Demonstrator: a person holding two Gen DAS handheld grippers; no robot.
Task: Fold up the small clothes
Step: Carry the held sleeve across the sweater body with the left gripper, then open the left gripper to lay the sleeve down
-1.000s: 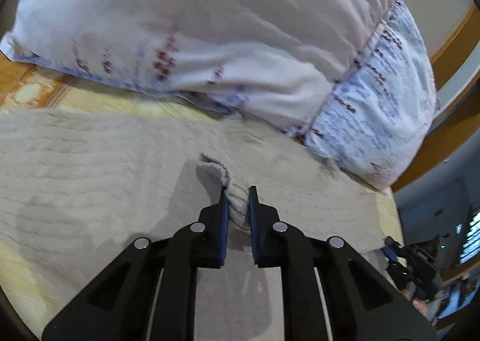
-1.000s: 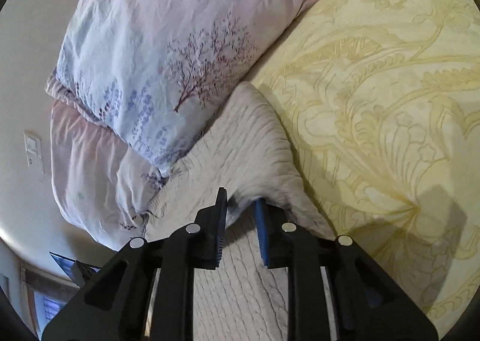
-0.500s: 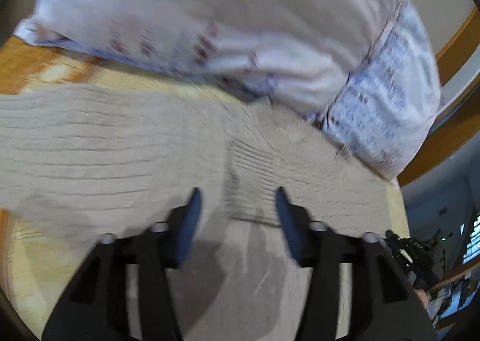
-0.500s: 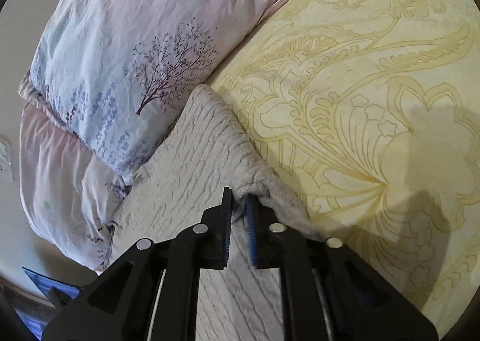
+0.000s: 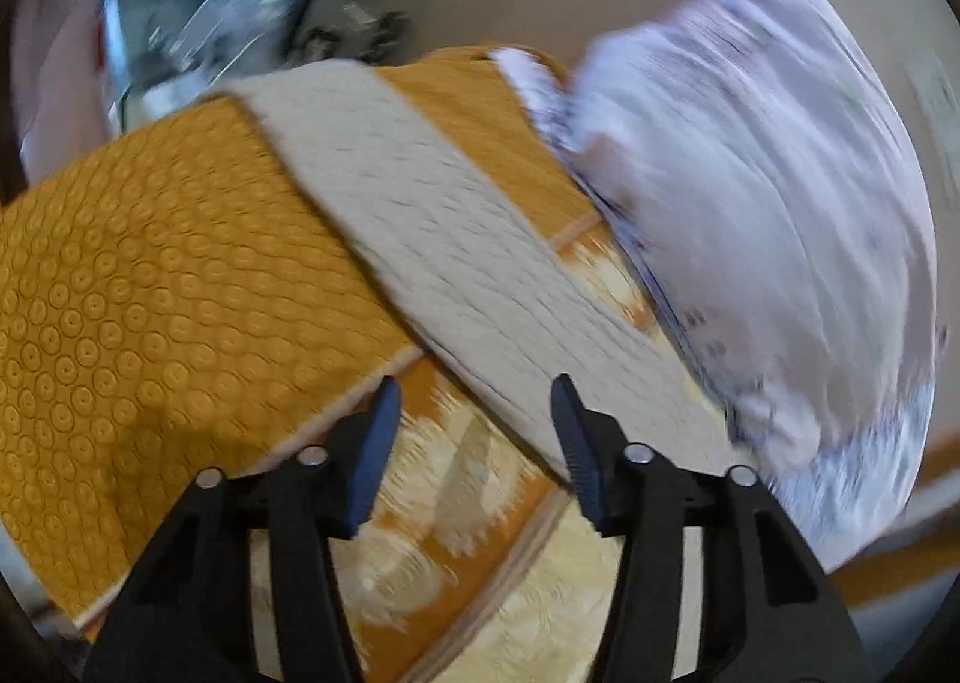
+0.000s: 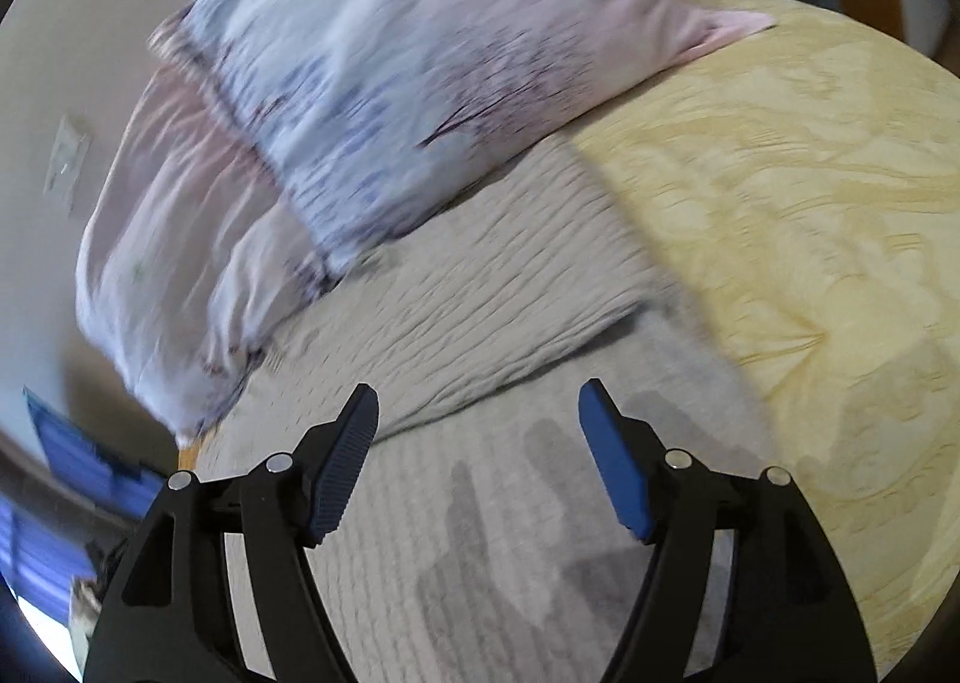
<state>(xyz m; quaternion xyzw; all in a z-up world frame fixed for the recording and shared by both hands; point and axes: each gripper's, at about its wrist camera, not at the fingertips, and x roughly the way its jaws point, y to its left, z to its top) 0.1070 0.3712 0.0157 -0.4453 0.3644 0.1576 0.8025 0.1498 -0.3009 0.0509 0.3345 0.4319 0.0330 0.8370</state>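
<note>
My left tongs [image 5: 477, 431] and right tongs [image 6: 480, 443] both gape, holding nothing. The knit [image 6: 480, 293] lies folded over on the bed [image 6: 810, 173], one edge against the pillows [image 6: 390, 83]. Released, that top flap could spring back or lie crooked.

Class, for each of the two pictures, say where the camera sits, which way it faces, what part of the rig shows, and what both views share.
Left wrist: sits on the left gripper, facing forward along its open fingers at the beige knitted garment on the orange bedspread.
Right wrist: sits on the right gripper, facing forward along its open fingers at the same garment, folded over, on the yellow bedspread.
Shared: the garment and the floral pillow. Both views are motion-blurred.
</note>
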